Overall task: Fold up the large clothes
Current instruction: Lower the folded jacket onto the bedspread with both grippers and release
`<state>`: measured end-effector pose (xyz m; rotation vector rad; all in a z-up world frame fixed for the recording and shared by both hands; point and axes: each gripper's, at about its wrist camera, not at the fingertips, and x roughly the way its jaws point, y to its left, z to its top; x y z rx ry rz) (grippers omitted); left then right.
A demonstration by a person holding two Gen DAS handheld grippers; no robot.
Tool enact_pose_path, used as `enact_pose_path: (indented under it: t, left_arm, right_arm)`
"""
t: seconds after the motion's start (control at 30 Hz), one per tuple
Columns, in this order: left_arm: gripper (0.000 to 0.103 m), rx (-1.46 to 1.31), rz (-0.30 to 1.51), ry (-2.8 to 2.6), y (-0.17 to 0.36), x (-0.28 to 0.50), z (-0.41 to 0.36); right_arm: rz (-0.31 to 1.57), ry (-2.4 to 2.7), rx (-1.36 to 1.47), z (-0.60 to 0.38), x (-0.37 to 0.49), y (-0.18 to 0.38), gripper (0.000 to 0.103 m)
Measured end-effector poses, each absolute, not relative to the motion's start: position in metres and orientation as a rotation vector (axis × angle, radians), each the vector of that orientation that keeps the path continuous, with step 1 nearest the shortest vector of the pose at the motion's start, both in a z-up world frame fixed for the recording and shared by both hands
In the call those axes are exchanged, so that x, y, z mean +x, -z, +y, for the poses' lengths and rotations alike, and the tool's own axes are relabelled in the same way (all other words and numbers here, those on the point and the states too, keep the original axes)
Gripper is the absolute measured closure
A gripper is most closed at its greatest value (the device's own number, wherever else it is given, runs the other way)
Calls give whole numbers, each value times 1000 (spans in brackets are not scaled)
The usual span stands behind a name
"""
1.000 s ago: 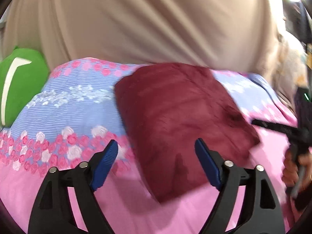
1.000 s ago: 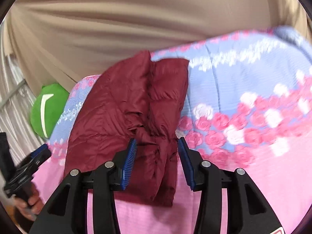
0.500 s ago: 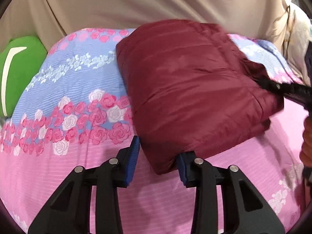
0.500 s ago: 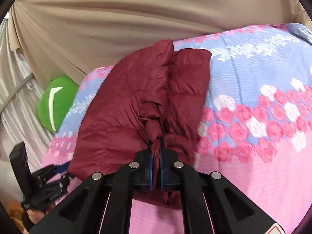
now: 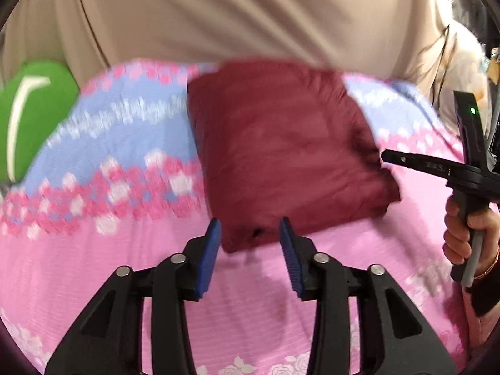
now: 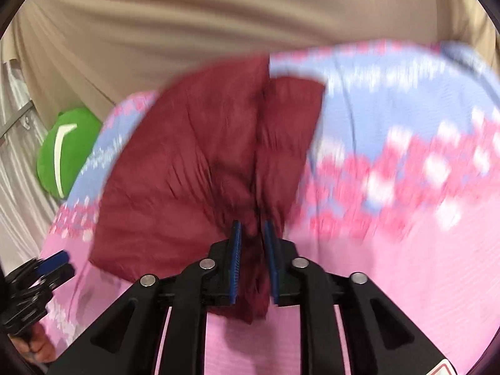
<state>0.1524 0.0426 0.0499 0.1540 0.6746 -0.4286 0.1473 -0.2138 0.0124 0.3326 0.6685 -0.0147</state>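
A folded dark red padded jacket [image 5: 281,150] lies on the pink and blue flowered bedspread [image 5: 109,162]. My left gripper [image 5: 248,243] is open, its blue pads either side of the jacket's near corner, just clear of it. In the right wrist view the jacket [image 6: 193,172] fills the middle. My right gripper [image 6: 252,243] has its pads slightly parted around a bunched fold of the jacket's near edge, and the cloth still sits between them. The right gripper also shows at the right edge of the left wrist view [image 5: 437,168], held by a hand. Both views are blurred by motion.
A green cushion [image 5: 28,115] with a white stripe sits at the bed's far left, also in the right wrist view [image 6: 65,153]. A beige curtain [image 5: 250,12] hangs behind the bed. Pale grey drapes [image 6: 15,156] stand at the left.
My left gripper has opened and drawn back from the jacket's corner. My right gripper's pads, clamped tight half a second ago, have parted a little. The jacket has dropped lower onto the bed.
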Motion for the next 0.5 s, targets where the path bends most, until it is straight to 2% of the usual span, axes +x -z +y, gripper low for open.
enact_pose_path:
  t: [0.03,0.1,0.13,0.17,0.23,0.27,0.33,0.37,0.4,0.43,0.5]
  left_arm:
    - [55,158,653,427,-58,152,39]
    - [54,156,631,426,-67,162,30]
    - [54,159,629,418,-69,169,25]
    - [54,163,628,402,-68,179,17]
    - [54,162,637,383,-64,193,7]
    - [54,157,655,383,-58,202,1]
    - [54,146,681,384,-49,213,-5]
    - [54,144,696,381,-45,216,-8]
    - [54,138,710,377,-38,222,-10]
    - [55,130,721,379,-33,224,-11]
    - [54,113,726,382,-27,226,-12]
  right_arm:
    - [650,14,312,-211,152,-25,86]
    - [614,6,258,-201,175,-53,84]
    - [604,4,236,-198,187,-61,76]
    - [592,12,221,-197,201,-67,62]
    - [577,62,234,-210,231,-72,47]
    - [572,86,249,-213,237,-73,41]
    - [585,133,317,-231,260,-62,37]
    - [619,124,356,-238,271,-54,44]
    - [675,89,411,-244,283,-40,60]
    - [700,27,460,-248,288,-32,96]
    - [633,-25,494,-251,273,-31,100]
